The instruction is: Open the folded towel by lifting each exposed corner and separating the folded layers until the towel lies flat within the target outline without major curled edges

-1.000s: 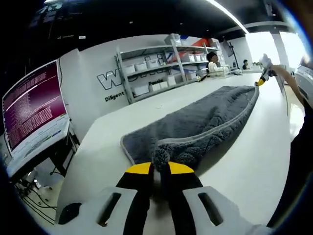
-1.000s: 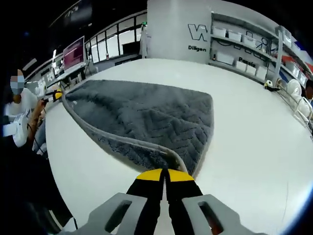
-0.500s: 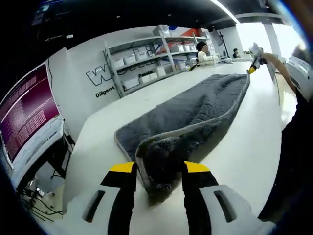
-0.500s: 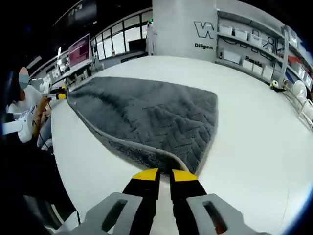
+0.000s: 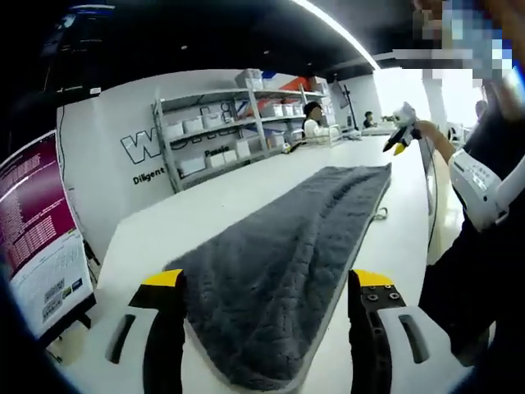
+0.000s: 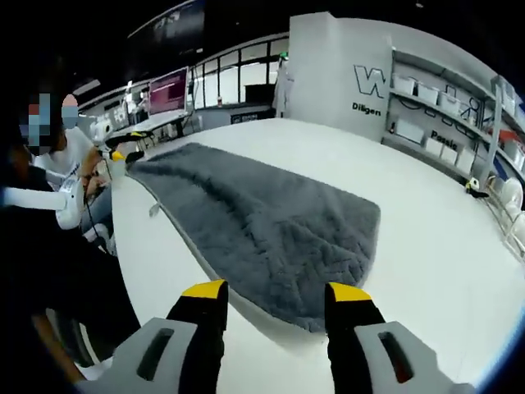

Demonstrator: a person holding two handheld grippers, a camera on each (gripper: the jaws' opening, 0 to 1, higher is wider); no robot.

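Observation:
A long grey towel (image 5: 287, 246) lies flat on the white table (image 5: 213, 193), with its pale hem running along one long side. My left gripper (image 5: 269, 283) hovers over the towel's near end with its jaws wide open and nothing between them. At the far end a hand holds the right gripper (image 5: 399, 135) above the table. From the right gripper view, the same towel (image 6: 262, 217) stretches away and my right gripper (image 6: 276, 291) stands open just above its near edge. The left gripper (image 6: 123, 153) is small at the towel's far end.
Shelves with white boxes (image 5: 246, 123) line the far wall. A monitor (image 5: 37, 238) stands off the table's left side. The person's sleeve (image 5: 480, 185) and body crowd the table's edge (image 6: 123, 246). Bare table (image 6: 426, 213) spreads beside the towel.
Both grippers have opened and let go of the towel's corners, then drawn back and up. The folded-over corners have dropped, and the towel lies flat.

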